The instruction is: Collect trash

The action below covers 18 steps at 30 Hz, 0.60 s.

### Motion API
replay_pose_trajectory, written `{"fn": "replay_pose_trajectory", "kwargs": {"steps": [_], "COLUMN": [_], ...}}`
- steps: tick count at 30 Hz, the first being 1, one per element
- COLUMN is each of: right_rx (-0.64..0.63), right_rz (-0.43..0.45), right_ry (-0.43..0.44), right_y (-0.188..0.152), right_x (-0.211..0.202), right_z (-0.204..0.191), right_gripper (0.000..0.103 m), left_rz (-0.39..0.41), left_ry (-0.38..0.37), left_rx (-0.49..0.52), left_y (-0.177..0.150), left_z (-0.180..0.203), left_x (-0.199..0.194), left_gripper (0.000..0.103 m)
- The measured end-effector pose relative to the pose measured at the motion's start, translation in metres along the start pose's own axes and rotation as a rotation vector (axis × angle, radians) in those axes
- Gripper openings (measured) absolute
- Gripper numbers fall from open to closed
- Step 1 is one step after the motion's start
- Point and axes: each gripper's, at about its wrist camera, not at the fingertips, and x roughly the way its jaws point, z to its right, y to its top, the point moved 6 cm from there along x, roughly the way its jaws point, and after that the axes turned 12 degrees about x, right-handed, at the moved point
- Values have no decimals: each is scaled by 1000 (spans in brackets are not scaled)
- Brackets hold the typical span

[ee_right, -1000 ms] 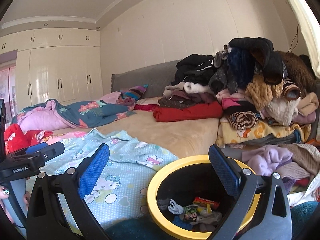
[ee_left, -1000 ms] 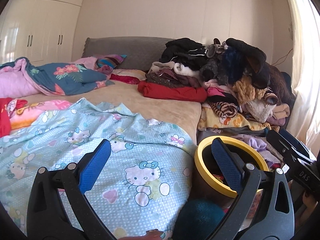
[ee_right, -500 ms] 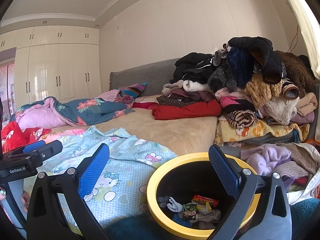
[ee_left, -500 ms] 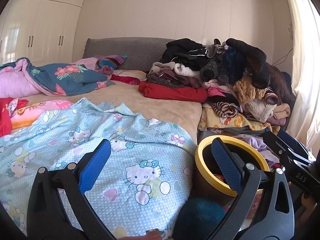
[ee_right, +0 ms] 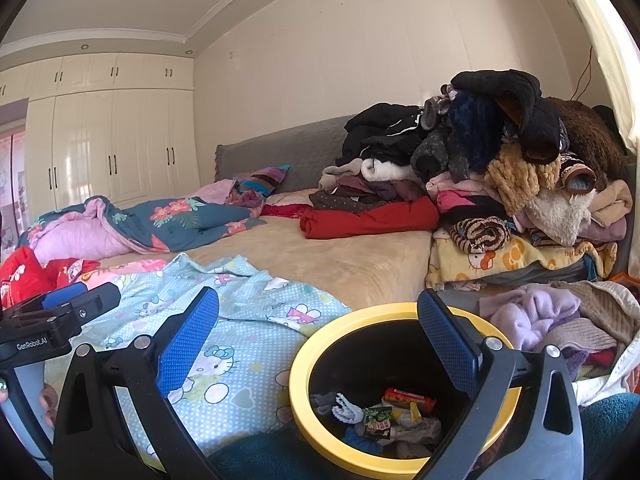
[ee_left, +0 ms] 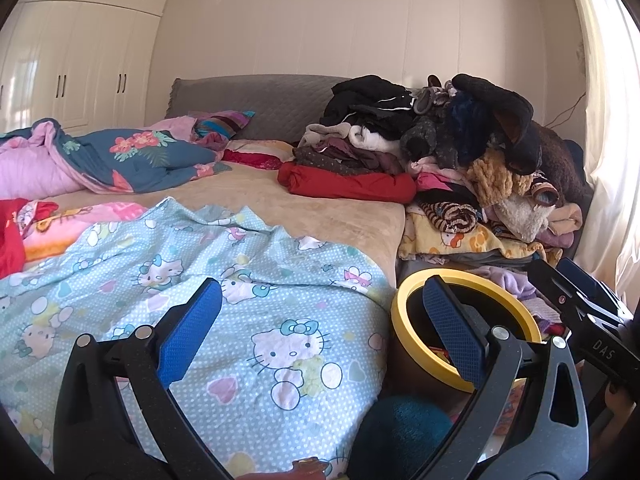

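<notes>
Jaws wide apart on both: left gripper (ee_left: 320, 328) and right gripper (ee_right: 316, 336), nothing held in either.

Room: bedroom, bed (ee_left: 320, 208) fills most of the view, grey headboard (ee_left: 256, 100) against the back wall, cream wardrobe (ee_right: 112, 148) on the left, curtain (ee_left: 612, 160) far right. Big clothes pile (ee_right: 500, 168) stacked on the bed's right side, Hello Kitty quilt (ee_left: 256, 320) spread over the near end, floral duvet (ee_left: 132, 156) bunched at the far left.

Yellow-rimmed bin (ee_right: 404, 392) sits low beside the bed, right in front of the right gripper. Looks like light, rigid plastic; the rim is the obvious place to take hold if it needs moving.

Trash (ee_right: 384, 416) is already at the bottom of the bin: small wrappers and scraps. My guess is light, crinkly, soft, nothing fragile; pinch at an edge or corner with a narrow close. No loose trash that I can make out on the bed surface; soft bedding would give under a pinch, so fabric could get caught along with any wrapper.
</notes>
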Motion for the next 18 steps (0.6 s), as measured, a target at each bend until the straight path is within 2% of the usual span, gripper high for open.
{"fn": "replay_pose_trajectory", "kwargs": {"steps": [18], "right_rx": [2], "right_rz": [0], "right_ry": [-2], "right_y": [-1], "right_x": [-1], "right_z": [0], "right_gripper": [97], "left_rz": [-7], "left_ry": [8], "left_rx": [2], "left_y": [2], "left_z": [-3], "left_x": [1], "left_gripper": [92]}}
